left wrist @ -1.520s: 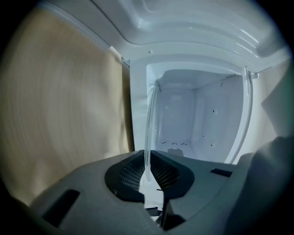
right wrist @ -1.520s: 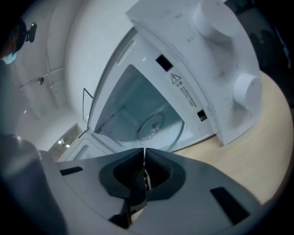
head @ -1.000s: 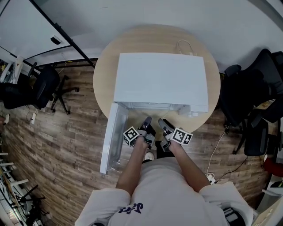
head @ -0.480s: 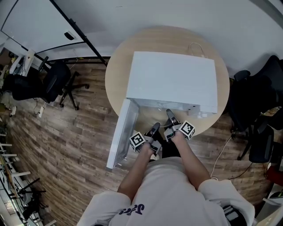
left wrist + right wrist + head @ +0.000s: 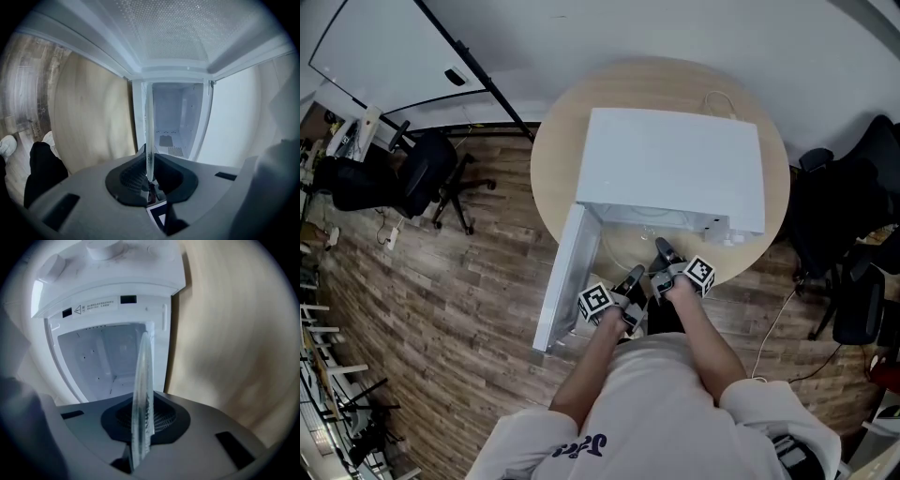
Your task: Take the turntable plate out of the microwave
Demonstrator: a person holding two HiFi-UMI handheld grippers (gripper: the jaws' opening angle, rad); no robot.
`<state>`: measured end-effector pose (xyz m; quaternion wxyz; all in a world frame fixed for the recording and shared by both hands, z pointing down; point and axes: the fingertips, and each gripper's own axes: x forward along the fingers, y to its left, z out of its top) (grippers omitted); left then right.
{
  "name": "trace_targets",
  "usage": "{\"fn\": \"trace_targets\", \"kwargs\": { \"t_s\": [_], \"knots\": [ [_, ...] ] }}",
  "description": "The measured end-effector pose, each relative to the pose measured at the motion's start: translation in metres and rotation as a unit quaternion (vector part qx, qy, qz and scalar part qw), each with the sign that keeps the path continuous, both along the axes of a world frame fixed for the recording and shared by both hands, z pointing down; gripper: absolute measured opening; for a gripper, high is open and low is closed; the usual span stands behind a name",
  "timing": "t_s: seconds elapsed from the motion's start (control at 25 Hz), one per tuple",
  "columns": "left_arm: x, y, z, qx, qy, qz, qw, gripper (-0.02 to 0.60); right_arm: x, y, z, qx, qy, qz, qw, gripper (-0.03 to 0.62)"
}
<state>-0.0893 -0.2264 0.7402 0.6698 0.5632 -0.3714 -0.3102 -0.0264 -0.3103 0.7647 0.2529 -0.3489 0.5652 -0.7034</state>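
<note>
Since a second ago the right claw [image 5: 140,427] is reaching nearer the microwave [image 5: 670,169] and, having gaped wide then, is closing on the plate [image 5: 143,390], whose rim is sitting between its pads. The microwave is standing on the table [image 5: 551,178] with its door [image 5: 565,281] hanging open. The plate is hanging at its mouth, partly out; how much is still inside is unclear. The left claw [image 5: 149,177] is clenching the plate's rim too.
</note>
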Motion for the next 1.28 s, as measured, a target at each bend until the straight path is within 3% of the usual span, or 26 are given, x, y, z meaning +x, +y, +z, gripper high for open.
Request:
{"fn": "trace_targets", "kwargs": {
  "t_s": [0.16, 0.28, 0.4, 0.6, 0.72, 0.92, 1.28],
  "knots": [
    [0.004, 0.009, -0.008, 0.03, -0.025, 0.029, 0.9988, 0.053, 0.007, 0.015, -0.007, 0.002, 0.002, 0.008, 1.0, 0.032],
    [-0.002, 0.006, -0.015, 0.05, -0.035, 0.024, 0.9978, 0.179, 0.01, 0.032, -0.018, 0.014, 0.009, -0.002, 1.0, 0.032],
    [-0.011, 0.002, -0.018, 0.051, -0.038, 0.01, 0.9979, 0.181, 0.013, 0.052, -0.029, 0.02, 0.012, -0.008, 1.0, 0.032],
    [-0.007, 0.01, -0.037, 0.061, -0.008, 0.0, 0.9981, 0.181, 0.024, 0.084, -0.054, 0.025, -0.001, 0.004, 1.0, 0.032],
    [0.001, 0.019, -0.049, 0.063, 0.01, 0.0, 0.998, 0.157, 0.032, 0.097, -0.07, 0.042, 0.003, 0.011, 0.999, 0.032],
    [0.01, 0.033, -0.074, 0.067, 0.008, 0.001, 0.9977, 0.04, 0.04, 0.112, -0.1, 0.064, 0.016, 0.015, 0.998, 0.032],
    [0.001, 0.056, -0.121, 0.08, 0.0, -0.012, 0.9967, 0.035, 0.032, 0.135, -0.147, 0.11, 0.039, 0.0, 0.993, 0.032]
  ]
}}
